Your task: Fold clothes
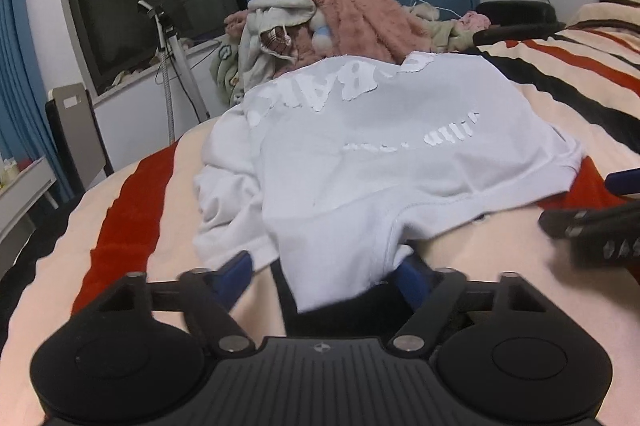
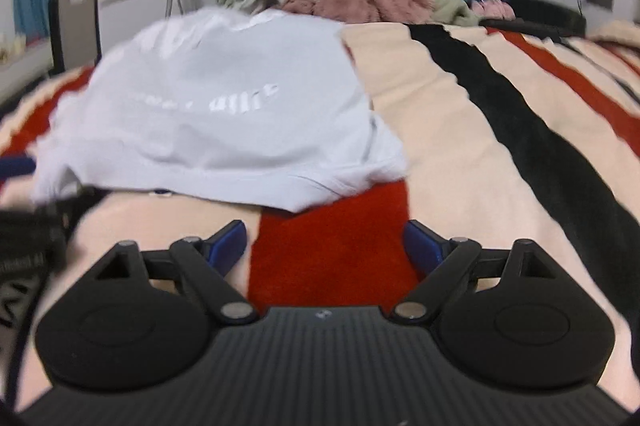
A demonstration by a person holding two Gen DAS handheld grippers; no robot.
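Your left hand-held gripper (image 1: 326, 272) straddles the white T-shirt (image 1: 360, 154) hem, unclenched; right hand-held gripper (image 2: 324, 246), released, sits just short of it.

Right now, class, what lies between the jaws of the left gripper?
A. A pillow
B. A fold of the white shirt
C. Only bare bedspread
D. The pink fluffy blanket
B: in the left wrist view the near edge of the white shirt drapes down between the jaws of the left gripper.
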